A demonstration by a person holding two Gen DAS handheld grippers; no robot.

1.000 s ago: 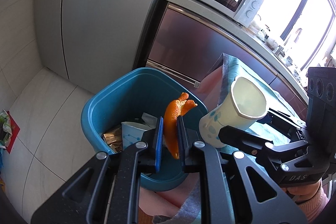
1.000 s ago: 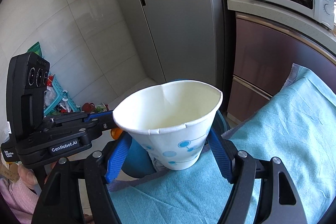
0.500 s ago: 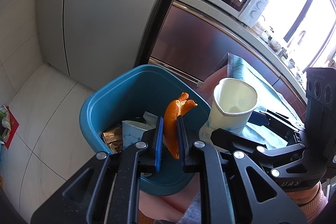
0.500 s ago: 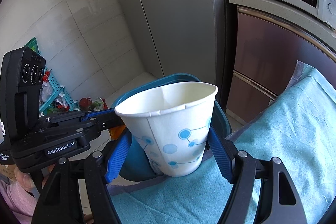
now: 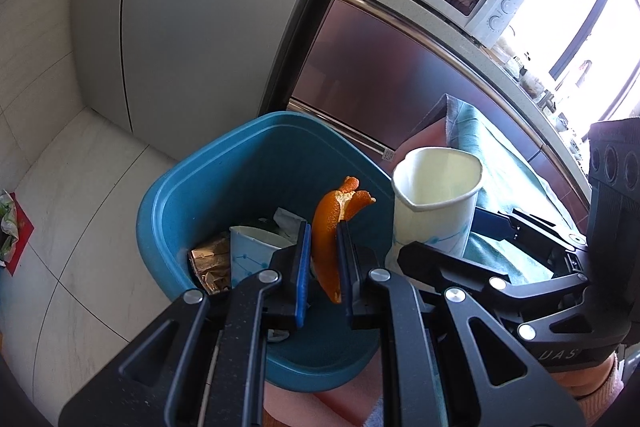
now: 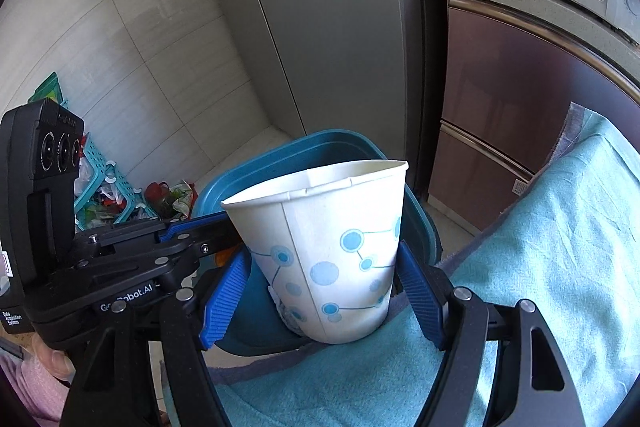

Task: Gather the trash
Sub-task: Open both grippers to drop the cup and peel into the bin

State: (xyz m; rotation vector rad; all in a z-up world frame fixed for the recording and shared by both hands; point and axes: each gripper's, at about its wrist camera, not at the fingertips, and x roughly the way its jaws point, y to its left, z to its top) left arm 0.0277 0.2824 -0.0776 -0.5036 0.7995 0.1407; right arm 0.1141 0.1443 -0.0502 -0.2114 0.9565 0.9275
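Where pinched, the orange peel (image 5: 330, 227) curls.

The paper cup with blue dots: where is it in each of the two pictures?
Left wrist view: the cup stands right of centre, held by the right gripper, beside the orange peel.
Right wrist view: the cup fills the centre, between the blue pads.
Shared landmark: the blue bin, behind the cup in both.

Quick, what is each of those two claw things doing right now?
Left gripper: closed on an orange peel.
Right gripper: closed on a paper cup.
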